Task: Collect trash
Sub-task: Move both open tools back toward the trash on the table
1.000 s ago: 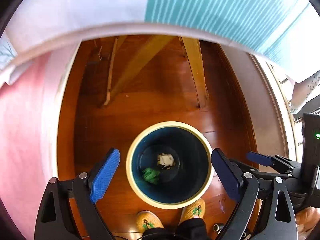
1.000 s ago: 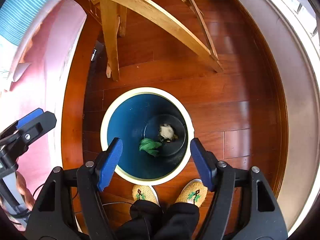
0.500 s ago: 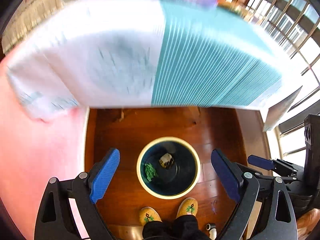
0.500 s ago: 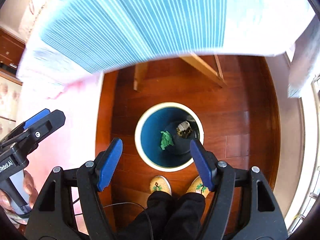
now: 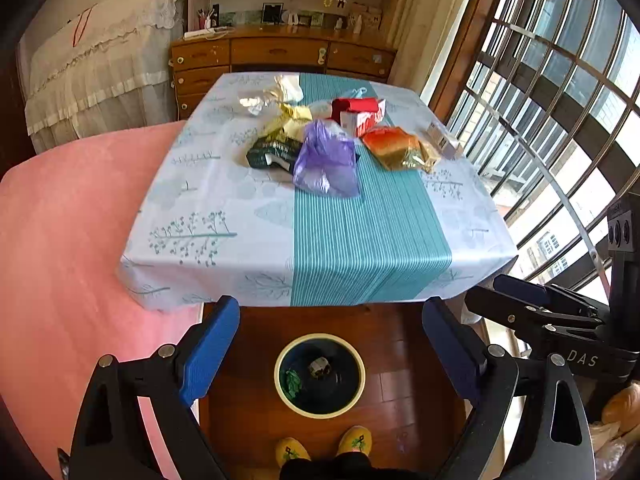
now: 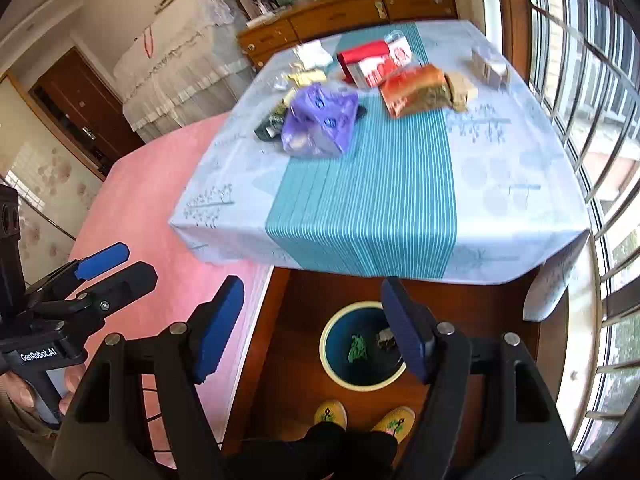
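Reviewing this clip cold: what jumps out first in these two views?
A heap of trash sits mid-table on the striped tablecloth, the purple plastic bag nearest and an orange wrapper beside it. Below the table's near edge stands a bin holding two scraps. Left gripper and right gripper both open, empty.

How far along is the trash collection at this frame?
Early. Done: the bin on the floor holds two scraps, green and pale. In hand: nothing; left gripper and right gripper are open and empty. Left: purple bag, red box, orange packet and other wrappers on the table.
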Motion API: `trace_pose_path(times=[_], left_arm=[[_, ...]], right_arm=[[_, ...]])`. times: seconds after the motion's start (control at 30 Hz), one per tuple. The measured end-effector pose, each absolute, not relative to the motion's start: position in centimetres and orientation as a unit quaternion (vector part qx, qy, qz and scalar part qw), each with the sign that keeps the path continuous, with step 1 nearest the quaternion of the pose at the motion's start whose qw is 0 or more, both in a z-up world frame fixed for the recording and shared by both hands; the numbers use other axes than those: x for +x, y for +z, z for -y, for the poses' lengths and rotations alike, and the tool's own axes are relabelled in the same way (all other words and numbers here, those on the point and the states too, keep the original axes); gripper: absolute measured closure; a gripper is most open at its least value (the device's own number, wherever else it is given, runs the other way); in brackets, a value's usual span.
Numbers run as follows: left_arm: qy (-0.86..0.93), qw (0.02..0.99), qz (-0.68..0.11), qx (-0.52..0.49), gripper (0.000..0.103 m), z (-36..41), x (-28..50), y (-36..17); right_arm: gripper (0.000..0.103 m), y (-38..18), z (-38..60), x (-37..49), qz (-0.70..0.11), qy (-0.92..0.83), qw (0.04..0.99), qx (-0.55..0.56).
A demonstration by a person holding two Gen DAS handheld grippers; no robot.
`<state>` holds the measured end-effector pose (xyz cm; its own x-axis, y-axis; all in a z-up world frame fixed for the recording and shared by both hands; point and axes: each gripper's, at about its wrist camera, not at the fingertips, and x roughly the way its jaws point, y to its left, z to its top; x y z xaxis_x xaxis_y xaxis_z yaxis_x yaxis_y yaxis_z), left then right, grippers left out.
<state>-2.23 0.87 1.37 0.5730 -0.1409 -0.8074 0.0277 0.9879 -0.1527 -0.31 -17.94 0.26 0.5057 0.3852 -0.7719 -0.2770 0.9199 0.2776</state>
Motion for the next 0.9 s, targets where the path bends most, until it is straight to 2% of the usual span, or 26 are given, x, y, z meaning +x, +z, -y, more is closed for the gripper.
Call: trace_pose_path(times=[0.2, 0.43, 0.6, 0.7, 0.9], left_arm=[[-0.016, 0.903, -0.424, -0.068, 0.009, -0.9, -0.9, 8.8], [-0.012, 0.898, -0.436, -0.063, 0.009, -0.4, 0.8, 11.4], [-0.024, 0.897, -0.438, -0.048, 0.011, -0.4, 3.0, 10.9], [-0.035, 0.89, -0.453, -0.032, 0.025, -0.7, 5.6, 9.5], [-0.066, 0.869, -0.49, -0.015, 0.026, -3.0, 13.0, 5.7]], right_arm=[[0.033, 6.5, 17.6, 1.0, -0.402, 0.223, 0.887, 0.038], [0.029, 10.4, 15.7, 3.5, -0.375, 0.238, 0.896, 0.018], [0.029, 9.1, 14.3, 6.1, -0.386, 0.238, 0.891, 0.013], [0.029, 7.1, 13.4, 8.4, -0.402, 0.23, 0.886, 0.013], [0.029, 2.5, 11.5, 14.3, -0.442, 0.194, 0.876, 0.012]])
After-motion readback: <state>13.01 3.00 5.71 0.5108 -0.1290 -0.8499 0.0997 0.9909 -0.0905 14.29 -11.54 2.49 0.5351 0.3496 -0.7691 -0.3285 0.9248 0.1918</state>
